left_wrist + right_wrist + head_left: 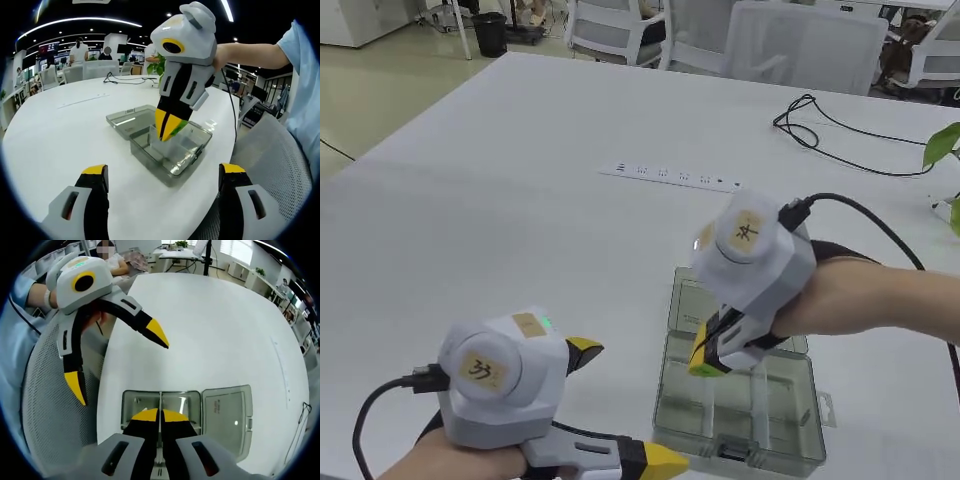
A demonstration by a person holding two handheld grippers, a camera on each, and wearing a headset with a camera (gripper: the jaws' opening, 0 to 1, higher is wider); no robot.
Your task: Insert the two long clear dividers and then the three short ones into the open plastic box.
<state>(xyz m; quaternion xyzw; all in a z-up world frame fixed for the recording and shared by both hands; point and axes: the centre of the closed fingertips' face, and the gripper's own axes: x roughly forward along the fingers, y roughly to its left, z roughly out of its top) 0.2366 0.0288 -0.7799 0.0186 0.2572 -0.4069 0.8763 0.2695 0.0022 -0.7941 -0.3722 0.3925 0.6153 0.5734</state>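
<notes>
Right gripper [705, 362] dips into the open plastic box [667, 400], jaws pressed narrow, apparently on a clear divider [160, 401]. At the box's nine o'clock, left gripper [630, 405] hovers, jaws wide.

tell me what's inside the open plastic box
A clear divider stands on edge along the middle of the open plastic box, pinched by the right gripper. The gripper hides the box floor beneath it.

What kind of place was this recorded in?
Probably an open-plan office: a large white table with a power strip on it, mesh office chairs behind it, and strip ceiling lights overhead.
</notes>
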